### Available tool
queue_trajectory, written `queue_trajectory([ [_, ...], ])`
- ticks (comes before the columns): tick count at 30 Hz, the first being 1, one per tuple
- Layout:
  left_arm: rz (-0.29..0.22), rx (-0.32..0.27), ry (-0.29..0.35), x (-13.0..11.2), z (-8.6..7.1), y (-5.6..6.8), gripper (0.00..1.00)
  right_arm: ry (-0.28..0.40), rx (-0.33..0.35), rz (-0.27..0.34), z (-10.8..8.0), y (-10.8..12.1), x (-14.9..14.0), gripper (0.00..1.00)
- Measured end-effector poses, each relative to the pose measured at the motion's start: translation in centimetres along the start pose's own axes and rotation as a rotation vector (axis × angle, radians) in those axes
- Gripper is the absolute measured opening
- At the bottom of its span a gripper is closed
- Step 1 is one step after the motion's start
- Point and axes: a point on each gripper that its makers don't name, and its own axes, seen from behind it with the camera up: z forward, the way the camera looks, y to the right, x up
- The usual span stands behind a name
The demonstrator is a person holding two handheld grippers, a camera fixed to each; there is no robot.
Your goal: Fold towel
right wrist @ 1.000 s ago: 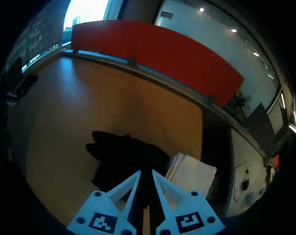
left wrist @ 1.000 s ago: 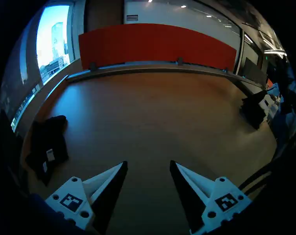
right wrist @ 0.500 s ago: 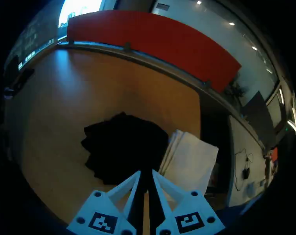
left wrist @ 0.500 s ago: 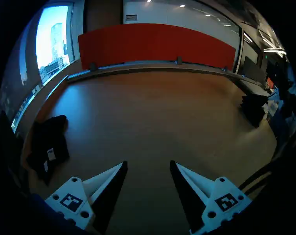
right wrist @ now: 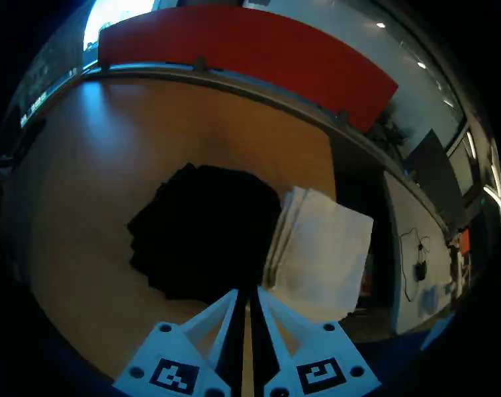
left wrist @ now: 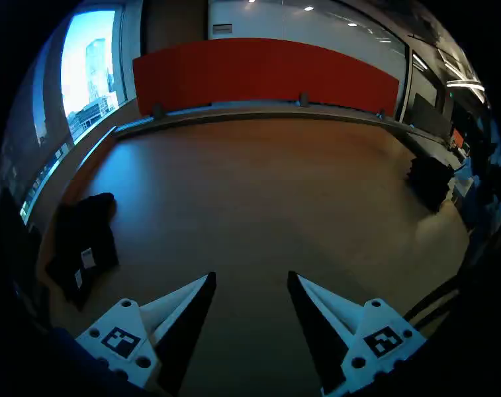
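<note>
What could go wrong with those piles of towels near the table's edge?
The white pile lies at the table edge and may overhang it, so a nudge might tip it off. The right hand-held gripper, fingers almost together, sits right at the black pile, so it could drag several layers at once.

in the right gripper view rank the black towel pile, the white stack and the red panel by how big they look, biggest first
1. red panel and black towel pile: about alike in the picture, so not ranked; the panel stands farther off.
2. white stack: smallest.
</note>
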Motion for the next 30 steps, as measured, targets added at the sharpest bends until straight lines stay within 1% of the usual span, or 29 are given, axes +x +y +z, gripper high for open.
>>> queue_trajectory([
  [9,0.006,0.001,-0.003,0.1,0.1,0.1,0.79,-0.013,-0.021,0.016,0.9,0.1,-0.6,0.05],
  [17,0.006,0.002,-0.003,0.2,0.1,0.0,0.79,-0.015,-0.045,0.023,1.0,0.6,-1.0,0.06],
  [20,0.006,0.002,-0.002,0.2,0.1,0.0,0.79,-0.019,-0.057,0.026,0.9,0.9,-1.3,0.11],
  [21,0.006,0.002,-0.002,0.3,0.1,0.0,0.79,-0.022,-0.062,0.027,0.9,1.1,-1.4,0.14],
  [22,0.006,0.002,-0.002,0.3,0.1,-0.1,0.79,-0.024,-0.073,0.027,0.8,1.3,-1.6,0.26],
  [24,0.006,0.001,-0.001,0.3,0.1,-0.1,0.79,-0.029,-0.094,0.028,0.7,1.8,-1.9,0.52],
  [25,0.006,0.001,-0.001,0.3,0.1,-0.1,0.79,-0.031,-0.103,0.029,0.6,1.9,-2.0,0.62],
  [27,0.007,-0.001,0.0,0.4,0.1,0.0,0.79,-0.036,-0.121,0.032,0.5,2.3,-2.4,0.79],
  [30,0.007,-0.003,0.001,0.4,0.1,0.0,0.79,-0.026,-0.116,0.043,0.3,2.1,-2.3,0.97],
])
